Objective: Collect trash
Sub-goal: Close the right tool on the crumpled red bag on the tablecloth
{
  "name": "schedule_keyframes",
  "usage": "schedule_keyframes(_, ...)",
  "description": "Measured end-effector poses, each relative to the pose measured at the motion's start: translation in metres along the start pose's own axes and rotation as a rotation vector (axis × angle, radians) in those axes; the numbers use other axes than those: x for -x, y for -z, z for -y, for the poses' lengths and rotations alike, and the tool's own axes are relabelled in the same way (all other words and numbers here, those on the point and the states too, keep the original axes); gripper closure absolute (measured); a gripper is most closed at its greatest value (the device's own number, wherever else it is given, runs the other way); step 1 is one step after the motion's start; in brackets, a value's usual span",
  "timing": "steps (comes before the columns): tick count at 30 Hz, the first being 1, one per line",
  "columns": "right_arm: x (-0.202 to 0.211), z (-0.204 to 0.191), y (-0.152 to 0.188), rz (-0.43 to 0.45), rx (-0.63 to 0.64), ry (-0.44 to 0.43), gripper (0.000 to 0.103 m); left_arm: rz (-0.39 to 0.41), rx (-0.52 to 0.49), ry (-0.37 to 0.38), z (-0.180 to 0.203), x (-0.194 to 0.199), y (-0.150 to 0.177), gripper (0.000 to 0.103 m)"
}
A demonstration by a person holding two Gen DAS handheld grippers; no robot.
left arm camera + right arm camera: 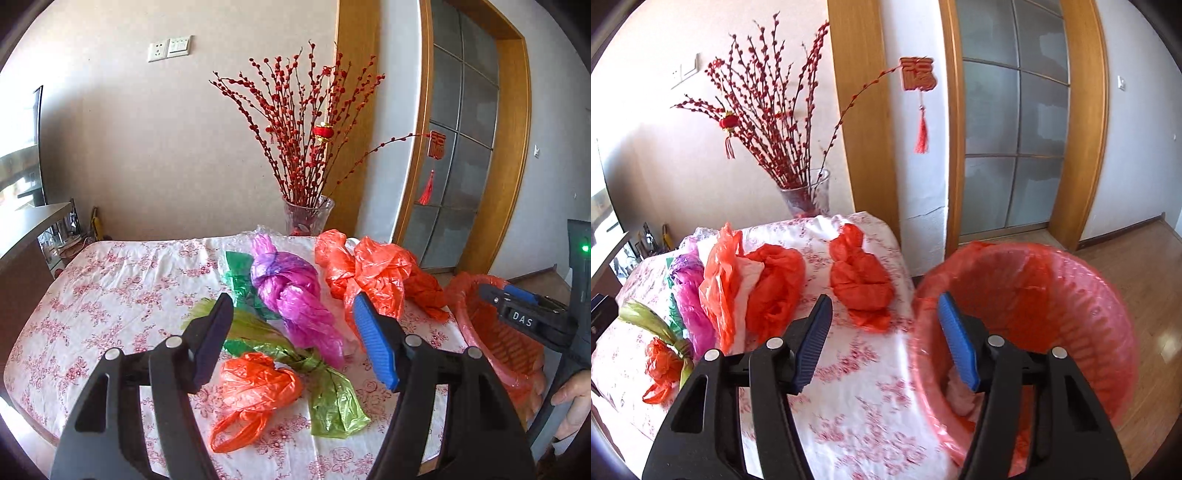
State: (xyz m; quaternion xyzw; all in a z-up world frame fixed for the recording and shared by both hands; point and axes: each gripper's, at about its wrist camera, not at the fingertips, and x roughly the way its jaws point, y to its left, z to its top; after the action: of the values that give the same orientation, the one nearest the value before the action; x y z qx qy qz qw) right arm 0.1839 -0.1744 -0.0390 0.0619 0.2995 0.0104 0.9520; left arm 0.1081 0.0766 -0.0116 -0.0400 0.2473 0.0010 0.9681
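Crumpled plastic bags lie on a table with a floral cloth (110, 288): a small orange bag (255, 387), a green bag (332, 398), a purple bag (295, 295) and larger orange bags (376, 273). My left gripper (295, 343) hovers open above the small orange bag, nothing between its fingers. A bin lined with a red bag (1052, 295) stands off the table's right edge, with pale trash (960, 398) at its bottom. My right gripper (886, 339) is open and empty over the gap between table and bin; a red crumpled bag (860, 284) lies just beyond it. In the left wrist view the right gripper (517, 299) shows above the bin (498, 332).
A glass vase (308, 218) of red branches stands at the table's far edge. A wooden door frame and glass door (1015, 147) are behind the bin, with wood floor (1145, 277) to the right. A dark shelf (26, 229) is at the left. A hand (572, 402) shows at the right.
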Motion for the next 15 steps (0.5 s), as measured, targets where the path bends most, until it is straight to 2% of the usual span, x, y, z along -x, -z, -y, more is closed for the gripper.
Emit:
schedule_keyframes(6,-0.049,-0.025,-0.013,-0.068,0.029,-0.002,0.042,0.0,0.045,-0.016,-0.019,0.003,-0.002,0.035)
schedule_keyframes(10,-0.082,-0.032,-0.02,-0.108,0.052,0.036,0.033,0.0,0.071,-0.029,-0.034,0.003,-0.005,0.035)
schedule_keyframes(15,-0.115,-0.038,-0.025,-0.173,0.072,0.046,0.033,-0.004,0.083,-0.038,-0.045,0.002,-0.006,0.034)
